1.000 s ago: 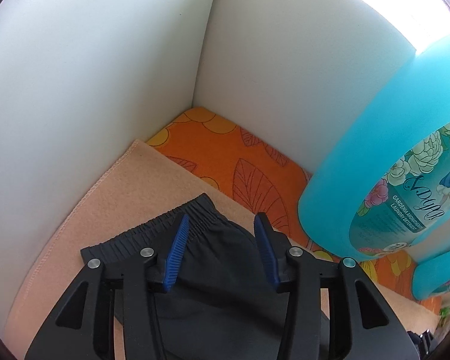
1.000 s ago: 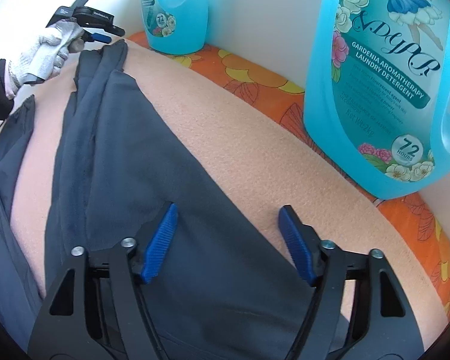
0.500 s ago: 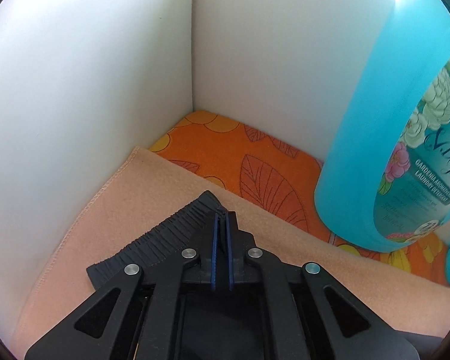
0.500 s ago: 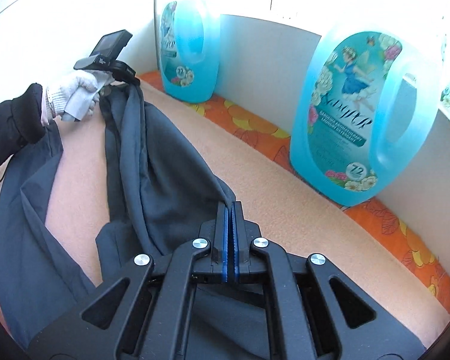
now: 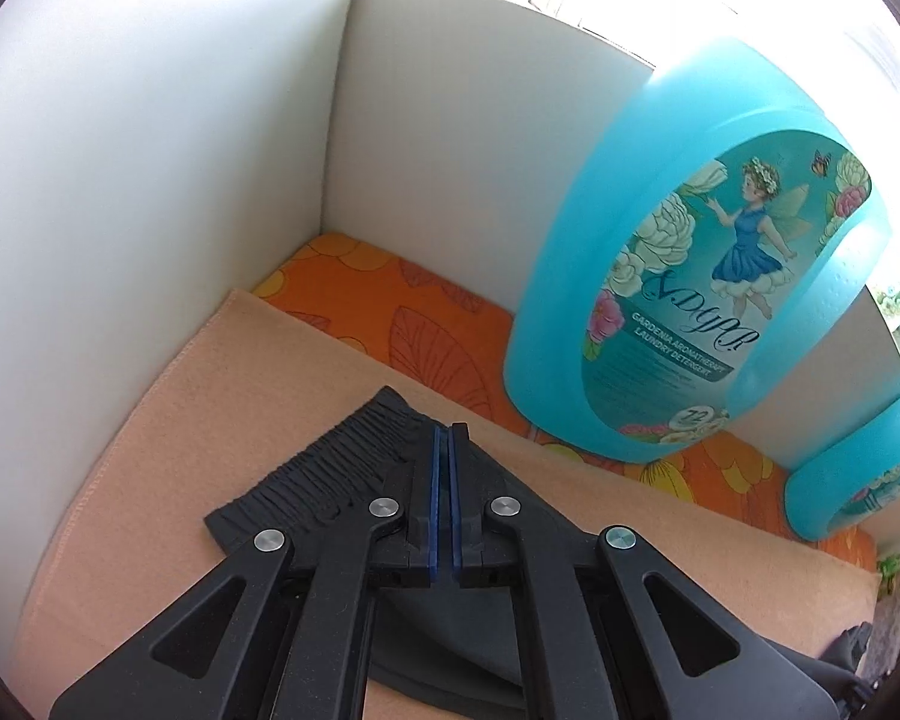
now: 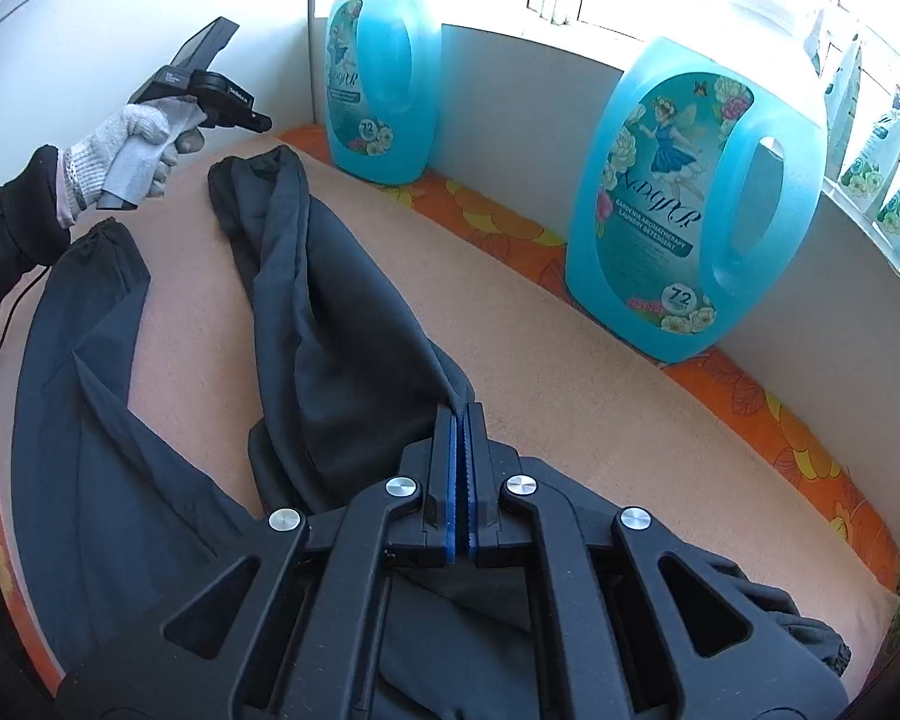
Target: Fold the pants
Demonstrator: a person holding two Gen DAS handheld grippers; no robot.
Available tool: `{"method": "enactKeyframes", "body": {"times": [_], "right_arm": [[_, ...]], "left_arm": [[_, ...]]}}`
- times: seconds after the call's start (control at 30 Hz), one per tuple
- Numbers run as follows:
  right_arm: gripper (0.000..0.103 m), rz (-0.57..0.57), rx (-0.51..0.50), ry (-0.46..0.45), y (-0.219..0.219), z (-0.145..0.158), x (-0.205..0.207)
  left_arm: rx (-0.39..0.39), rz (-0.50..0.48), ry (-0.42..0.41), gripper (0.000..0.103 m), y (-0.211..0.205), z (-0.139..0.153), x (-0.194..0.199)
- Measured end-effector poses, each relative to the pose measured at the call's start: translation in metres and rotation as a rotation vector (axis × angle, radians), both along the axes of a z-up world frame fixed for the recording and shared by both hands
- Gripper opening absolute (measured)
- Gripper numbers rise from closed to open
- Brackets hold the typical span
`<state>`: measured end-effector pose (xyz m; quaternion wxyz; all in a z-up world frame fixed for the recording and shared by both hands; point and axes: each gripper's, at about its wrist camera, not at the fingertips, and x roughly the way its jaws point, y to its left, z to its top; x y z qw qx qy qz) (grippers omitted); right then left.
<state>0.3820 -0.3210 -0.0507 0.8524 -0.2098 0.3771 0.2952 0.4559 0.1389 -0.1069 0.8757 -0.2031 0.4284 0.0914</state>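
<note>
Pants (image 6: 330, 324) sit pinched in both our claws. Our right claw (image 6: 457, 420) has its blue pads (image 6: 447, 480) pressed together on a raised fold of the dark fabric, which runs up from the mat into the jaws; the jaws have just been closing, with cloth between them. Our left claw (image 5: 443, 438) is likewise clamped, its pads (image 5: 433, 504) shut on the gathered elastic end (image 5: 342, 456) of the pants, and those jaws too have just been closing on the fabric.

From the right claw the pinched leg stretches away toward the far left corner of the mat (image 6: 570, 396), rumpled and lifted at our end, lying on the mat at its far end. The other leg (image 6: 90, 372) lies flat along the near left edge, apart from the first, with bare mat between them. More dark fabric bunches under and to the right of the claw.

In the right view our gloved left hand (image 6: 126, 150) grips its tool above the far end of the pants.

The peach mat covers an orange flowered cloth (image 6: 780, 420) that shows along the back edge. Two blue jugs (image 6: 690, 210) of detergent stand on that strip against the white wall (image 5: 150, 180), one near the far corner (image 6: 381, 90), one further right. In the left view the nearer jug (image 5: 690, 300) stands just right of the claw, beyond the mat's edge.
</note>
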Motion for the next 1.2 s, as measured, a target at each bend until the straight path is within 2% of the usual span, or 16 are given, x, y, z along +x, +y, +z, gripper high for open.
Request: {"method": "enactKeyframes", "body": {"times": [0.03,0.13,0.2,0.23,0.3,0.33,0.37,0.47,0.53,0.63,0.73,0.83,0.9,0.93,0.97,1.2], "right_arm": [[0.003,-0.004,-0.02,-0.003,0.0,-0.005,0.001],[0.003,-0.022,-0.067,0.004,0.0,-0.017,0.007],[0.004,-0.039,-0.066,-0.001,-0.004,-0.018,0.009],[0.008,-0.044,-0.048,-0.002,-0.006,-0.014,0.009],[0.034,-0.037,-0.001,-0.015,-0.012,-0.006,0.005],[0.053,-0.032,0.016,-0.037,-0.013,0.0,0.001],[0.06,-0.025,0.028,-0.05,-0.014,0.004,-0.003],[0.06,0.048,0.09,-0.024,-0.013,0.015,-0.015],[0.061,0.129,0.095,0.027,-0.004,0.013,-0.022],[0.065,0.208,0.042,0.078,0.018,-0.007,-0.028],[0.065,0.229,-0.032,0.083,0.04,-0.03,-0.026],[0.064,0.19,-0.063,0.113,0.053,-0.045,-0.011],[0.038,0.168,-0.066,0.135,0.056,-0.048,-0.003],[0.014,0.154,-0.062,0.145,0.056,-0.048,0.001],[0.009,0.142,-0.049,0.143,0.054,-0.047,0.003],[0.005,0.115,0.012,0.038,0.042,-0.01,-0.005]], "left_arm": [[-0.008,-0.008,0.009,0.005,-0.004,-0.002,0.004],[-0.047,-0.037,0.044,0.04,-0.013,-0.009,0.014],[-0.022,-0.062,0.084,0.043,-0.025,-0.011,0.017],[-0.012,-0.068,0.102,0.043,-0.028,-0.017,0.022],[-0.007,-0.076,0.146,0.043,-0.033,-0.026,0.029],[-0.001,-0.075,0.164,0.043,-0.037,-0.029,0.028],[0.018,-0.076,0.171,0.042,-0.04,-0.032,0.029],[0.106,-0.081,0.152,0.006,-0.048,-0.041,0.027],[0.075,-0.06,0.129,0.004,-0.043,-0.041,0.023],[0.032,-0.04,0.101,0.002,-0.035,-0.04,0.017],[0.036,-0.033,0.065,0.002,-0.032,-0.03,0.008],[0.035,-0.034,0.034,0.002,-0.029,-0.018,-0.002],[0.032,-0.03,0.028,0.002,-0.023,-0.014,-0.008],[0.026,-0.027,0.021,0.002,-0.022,-0.012,-0.008],[0.022,-0.025,0.016,0.002,-0.021,-0.01,-0.009],[0.0,-0.024,-0.045,0.001,-0.01,0.009,-0.019]]}}
